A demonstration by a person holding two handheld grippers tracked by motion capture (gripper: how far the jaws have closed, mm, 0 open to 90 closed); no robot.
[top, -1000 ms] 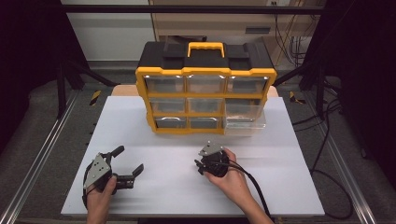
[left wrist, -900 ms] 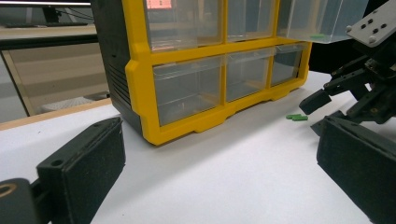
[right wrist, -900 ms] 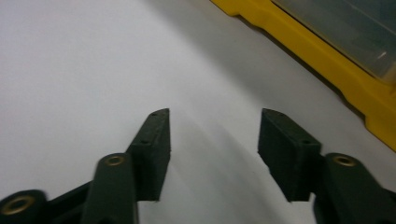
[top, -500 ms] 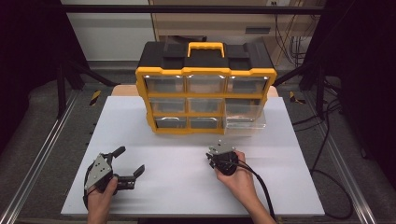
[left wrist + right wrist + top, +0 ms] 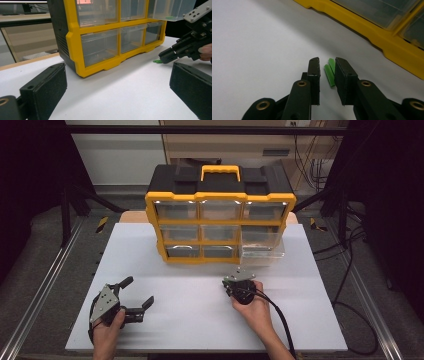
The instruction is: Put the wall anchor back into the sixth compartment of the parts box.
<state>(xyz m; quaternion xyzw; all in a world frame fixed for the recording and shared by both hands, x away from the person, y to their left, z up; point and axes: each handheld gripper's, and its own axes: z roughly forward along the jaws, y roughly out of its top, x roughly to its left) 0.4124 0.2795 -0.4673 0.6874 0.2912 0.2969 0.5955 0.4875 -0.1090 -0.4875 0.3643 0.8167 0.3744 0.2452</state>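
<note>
1. High view: right claw (image 5: pixel 235 281) tips down onto the white bench (image 5: pixel 200 320) before the yellow organizer (image 5: pixel 220 227); left claw (image 5: pixel 135 295) spread wide.
2. Left gripper view: green plugs (image 5: pixel 157 60) lie at the right claw's tips.
3. Right gripper view: the jaws have just been closing, a narrow gap astride the green plugs (image 5: pixel 329 72). They are likely light, stiff and slippery; pinch mid-length.

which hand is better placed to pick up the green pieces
Right. The right gripper already straddles the green pieces on the table, its jaws just closing around them, not clearly gripping yet. The left gripper sits open, well off to the side.
</note>
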